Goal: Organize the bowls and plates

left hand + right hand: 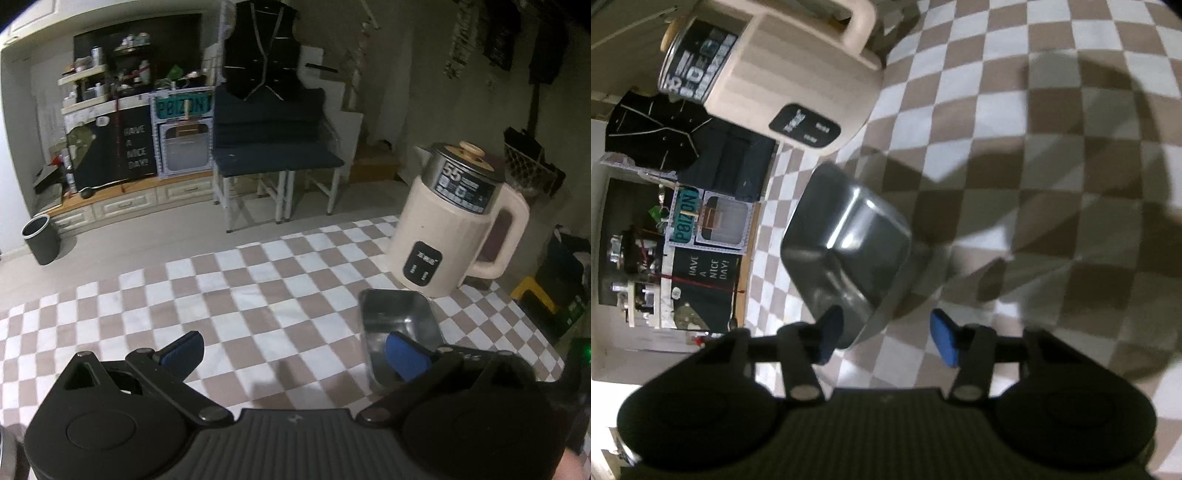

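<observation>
Right gripper (886, 338), fingers half-spread, nothing clamped, is straddling steel square bowl (849, 236) rim; risk: slick wall slipping. Left gripper (295, 354) gaping wide.

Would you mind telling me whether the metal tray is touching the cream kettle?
Apart. The left wrist view shows a strip of checkered tablecloth between the metal tray and the base of the cream kettle.
</observation>
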Demonstrator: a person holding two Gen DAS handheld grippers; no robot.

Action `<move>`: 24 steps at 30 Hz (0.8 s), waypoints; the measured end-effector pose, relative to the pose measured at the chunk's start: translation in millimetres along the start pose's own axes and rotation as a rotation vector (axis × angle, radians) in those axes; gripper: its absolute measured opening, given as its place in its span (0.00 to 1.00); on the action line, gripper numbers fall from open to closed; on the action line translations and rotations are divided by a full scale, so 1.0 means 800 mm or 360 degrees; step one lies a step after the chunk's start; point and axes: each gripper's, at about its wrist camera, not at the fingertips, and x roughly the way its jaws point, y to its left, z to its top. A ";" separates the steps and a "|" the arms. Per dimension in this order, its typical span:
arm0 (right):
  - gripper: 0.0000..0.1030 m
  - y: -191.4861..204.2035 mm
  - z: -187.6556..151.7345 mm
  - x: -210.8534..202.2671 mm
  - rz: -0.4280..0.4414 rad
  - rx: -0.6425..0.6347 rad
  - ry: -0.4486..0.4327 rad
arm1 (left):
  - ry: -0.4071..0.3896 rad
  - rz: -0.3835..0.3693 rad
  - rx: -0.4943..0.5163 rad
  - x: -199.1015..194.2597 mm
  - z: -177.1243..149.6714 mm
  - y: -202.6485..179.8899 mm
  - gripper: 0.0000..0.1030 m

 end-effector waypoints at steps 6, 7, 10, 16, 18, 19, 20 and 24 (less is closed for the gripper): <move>0.34 0.002 0.002 0.011 0.0008 -0.0094 0.0018 | 0.0020 -0.0012 0.0028 0.014 -0.008 -0.013 1.00; 0.27 0.003 0.003 0.010 0.0013 -0.0126 0.0017 | 0.0026 -0.0011 0.0023 0.016 -0.009 -0.014 1.00; 0.22 0.009 0.005 0.001 -0.0004 -0.0241 0.0017 | 0.0027 0.0000 0.0015 0.018 -0.010 -0.015 1.00; 0.16 0.017 0.014 -0.008 -0.0069 -0.0512 -0.0008 | 0.0009 0.0012 0.0020 0.025 -0.006 -0.020 1.00; 0.13 0.020 0.020 -0.009 -0.0095 -0.0595 -0.0037 | 0.0011 0.0014 0.0028 0.032 -0.004 -0.023 1.00; 0.11 0.021 0.024 -0.010 -0.0108 -0.0637 -0.0057 | 0.0013 0.0017 0.0023 0.037 -0.003 -0.025 0.98; 0.09 0.021 0.027 -0.011 -0.0118 -0.0670 -0.0076 | 0.0014 0.0019 0.0017 0.041 -0.002 -0.026 0.98; 0.05 0.022 0.044 -0.013 -0.0112 -0.0764 -0.0108 | 0.0036 -0.0016 -0.0010 0.056 0.000 -0.030 0.84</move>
